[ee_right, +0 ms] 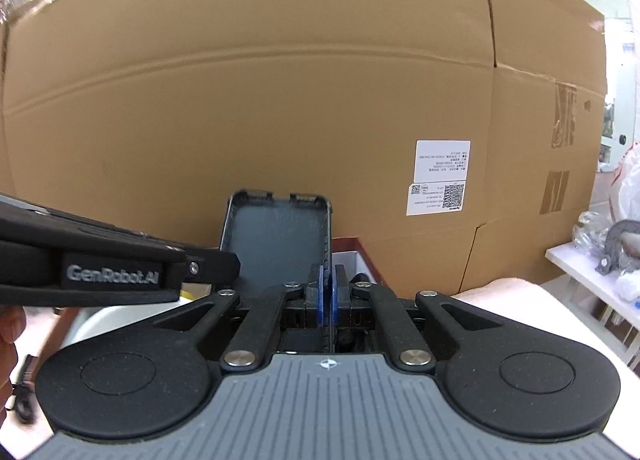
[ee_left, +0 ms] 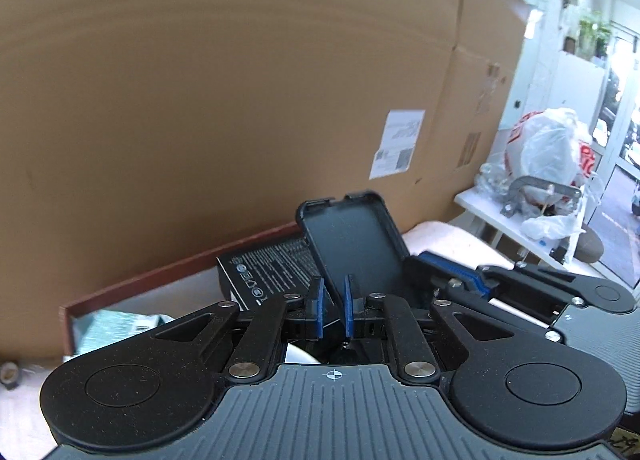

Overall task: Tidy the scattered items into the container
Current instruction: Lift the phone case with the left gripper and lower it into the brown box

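At centre frame, both views: black phone case [ee_right: 276, 236], upright, clenched by its lower edge in right tongs [ee_right: 328, 296] and left tongs [ee_left: 333, 306]. Red-rimmed container [ee_left: 180, 264] lies behind, lower left. Advice: travel level, release together once over the rim.

Right tool [ee_right: 327, 296] clamped shut, left tool [ee_left: 333, 306] nearly closed, side by side, both tilted downward
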